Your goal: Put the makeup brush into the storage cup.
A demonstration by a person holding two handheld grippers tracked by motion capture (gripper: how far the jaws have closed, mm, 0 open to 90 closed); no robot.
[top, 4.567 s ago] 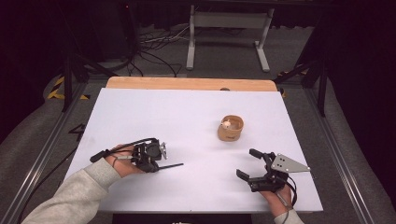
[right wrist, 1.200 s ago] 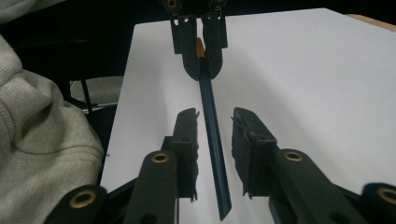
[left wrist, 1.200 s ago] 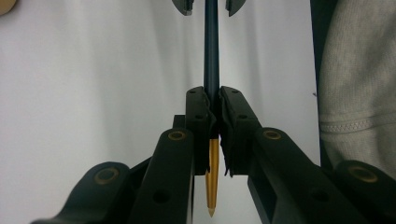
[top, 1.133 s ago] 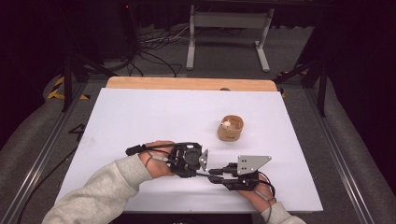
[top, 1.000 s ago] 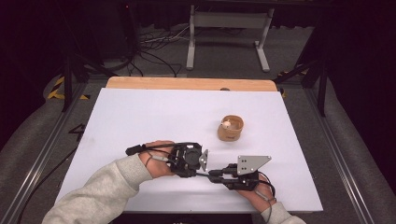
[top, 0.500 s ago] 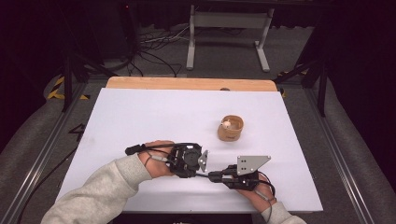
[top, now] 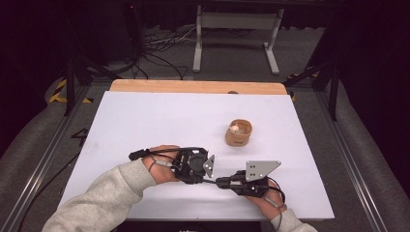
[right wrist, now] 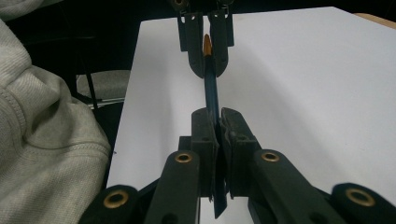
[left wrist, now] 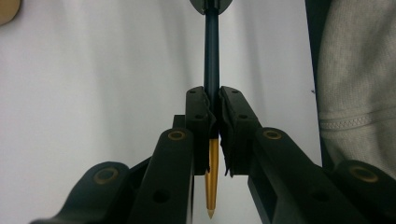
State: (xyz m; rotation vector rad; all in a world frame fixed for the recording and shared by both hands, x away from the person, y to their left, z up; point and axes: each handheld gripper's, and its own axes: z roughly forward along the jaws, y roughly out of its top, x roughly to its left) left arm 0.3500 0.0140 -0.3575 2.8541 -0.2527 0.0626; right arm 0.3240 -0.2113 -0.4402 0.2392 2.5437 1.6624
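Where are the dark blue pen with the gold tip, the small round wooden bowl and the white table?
dark blue pen with the gold tip (left wrist: 211,60), left gripper view, barrel.
small round wooden bowl (top: 238,134), high view, side wall.
white table (top: 145,121), high view, bare top.

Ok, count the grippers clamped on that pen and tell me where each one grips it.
2. The left gripper pinches the pen near its gold tip; the right gripper pinches its dark blue barrel toward the other end.

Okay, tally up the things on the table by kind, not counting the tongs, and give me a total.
Pens, dark blue with a gold tip: 1
Small round wooden bowls: 1
Total: 2
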